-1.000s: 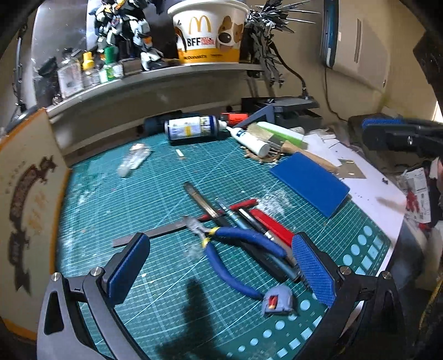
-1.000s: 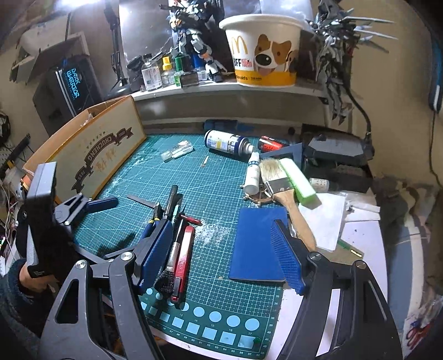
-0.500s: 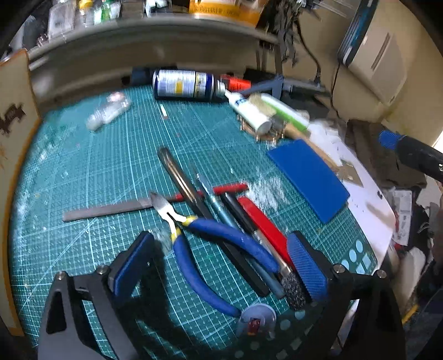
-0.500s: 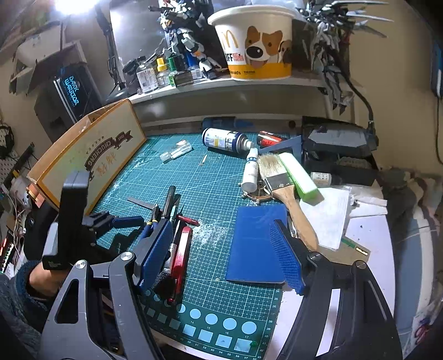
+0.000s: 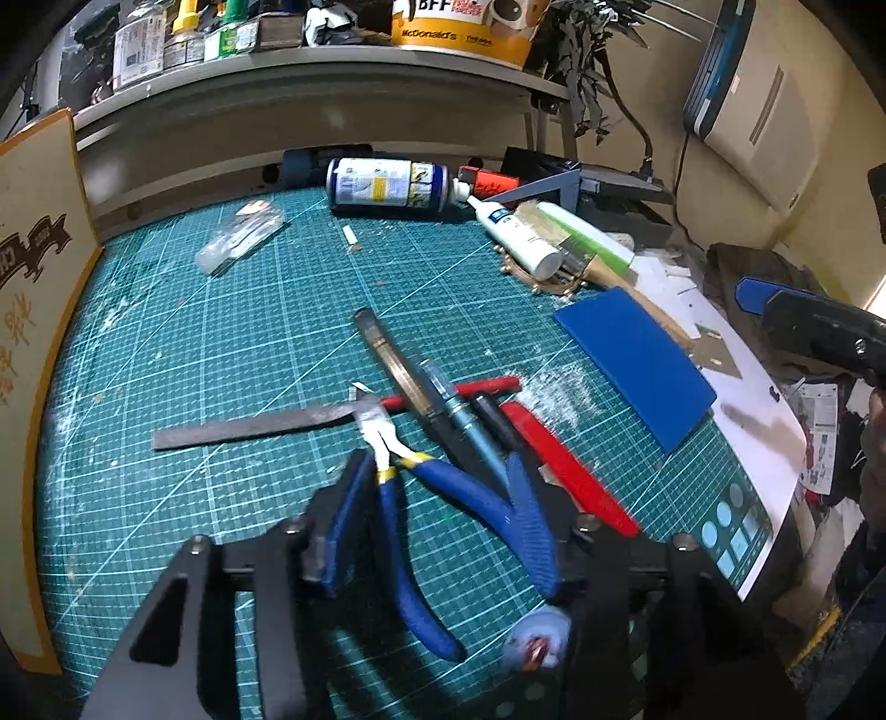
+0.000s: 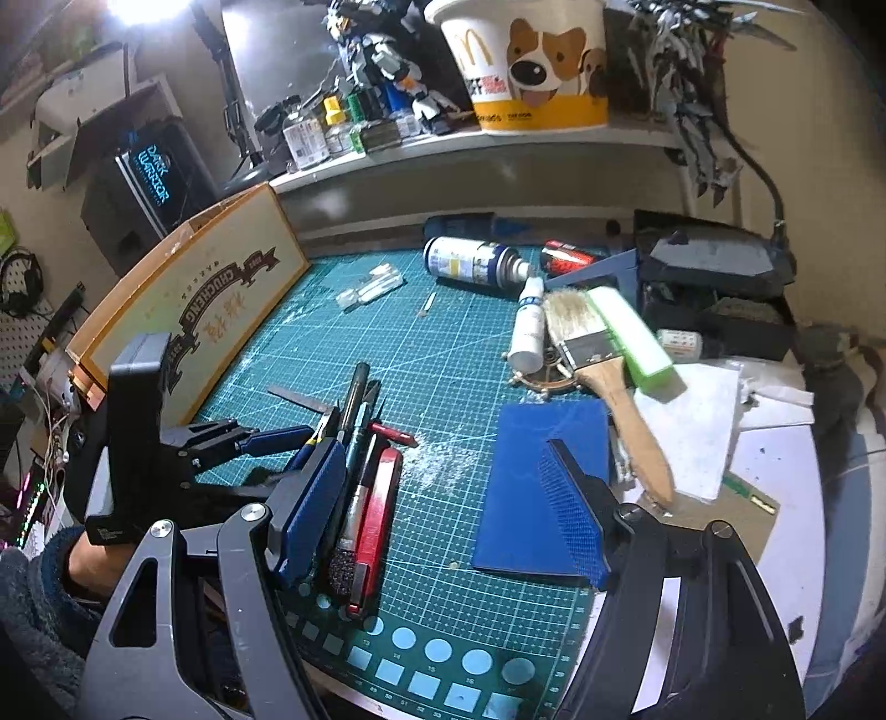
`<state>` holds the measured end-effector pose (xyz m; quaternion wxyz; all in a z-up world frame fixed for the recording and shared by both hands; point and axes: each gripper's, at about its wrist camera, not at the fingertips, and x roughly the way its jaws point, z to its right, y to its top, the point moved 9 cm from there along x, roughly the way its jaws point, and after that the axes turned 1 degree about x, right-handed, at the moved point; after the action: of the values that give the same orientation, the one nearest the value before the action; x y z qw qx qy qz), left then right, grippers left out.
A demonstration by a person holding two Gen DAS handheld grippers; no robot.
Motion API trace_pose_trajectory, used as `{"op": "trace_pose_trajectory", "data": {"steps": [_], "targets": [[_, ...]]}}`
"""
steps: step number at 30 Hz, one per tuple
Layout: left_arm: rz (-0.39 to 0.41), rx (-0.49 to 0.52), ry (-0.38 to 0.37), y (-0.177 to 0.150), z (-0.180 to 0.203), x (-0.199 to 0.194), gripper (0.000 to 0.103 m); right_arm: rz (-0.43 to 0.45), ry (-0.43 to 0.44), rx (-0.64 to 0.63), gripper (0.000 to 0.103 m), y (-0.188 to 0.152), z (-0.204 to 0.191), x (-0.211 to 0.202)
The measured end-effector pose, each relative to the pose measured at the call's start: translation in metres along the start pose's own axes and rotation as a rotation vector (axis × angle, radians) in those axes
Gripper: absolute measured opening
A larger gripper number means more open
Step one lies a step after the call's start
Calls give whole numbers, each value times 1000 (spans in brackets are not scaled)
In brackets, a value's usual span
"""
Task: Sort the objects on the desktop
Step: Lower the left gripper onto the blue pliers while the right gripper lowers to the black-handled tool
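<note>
cluttered green cutting mat [image 5: 232, 354], shelf [image 5: 310, 66] behind

Home hobby workshop: green cutting mat [image 5: 232, 354], pliers [image 5: 421, 487], file [image 5: 255, 426], paint bottles [image 6: 310, 135] and robot model kits [image 6: 382, 55] on shelf [image 6: 498, 141].

Dim warm indoor light, blown-out lamp glare [image 6: 145, 10] far left, strong fisheye bending and dark corners, blurred left gripper [image 5: 443, 515].
</note>
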<state>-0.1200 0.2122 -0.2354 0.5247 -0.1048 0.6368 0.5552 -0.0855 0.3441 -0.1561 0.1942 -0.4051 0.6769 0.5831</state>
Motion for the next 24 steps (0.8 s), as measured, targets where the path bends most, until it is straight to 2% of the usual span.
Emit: {"op": "trace_pose_trajectory", "data": {"steps": [5,7,8,12,16,18,24], "targets": [[-8,11,27,-6,-14,-4,42,-28,11,-22,69,-4,-12,15],[-11,15,38,-8,-19,-6,42,-38,17,-33,64,-5,-19,22],[-12,17,44,-9,-22,-7,37,-43,23,-39,59,-6,-24,26],[-18,26,65,-13,-32,-10,36,-59,50,-66,36,-7,-46,46],[-21,35,59,-13,-32,-7,36,-97,86,-104,23,-10,-72,72],[-25,40,49,-14,-31,-7,36,-117,86,-130,12,-14,-80,86],[-41,50,37,-17,-27,-9,37,-133,43,-128,3,-15,-78,112]]}}
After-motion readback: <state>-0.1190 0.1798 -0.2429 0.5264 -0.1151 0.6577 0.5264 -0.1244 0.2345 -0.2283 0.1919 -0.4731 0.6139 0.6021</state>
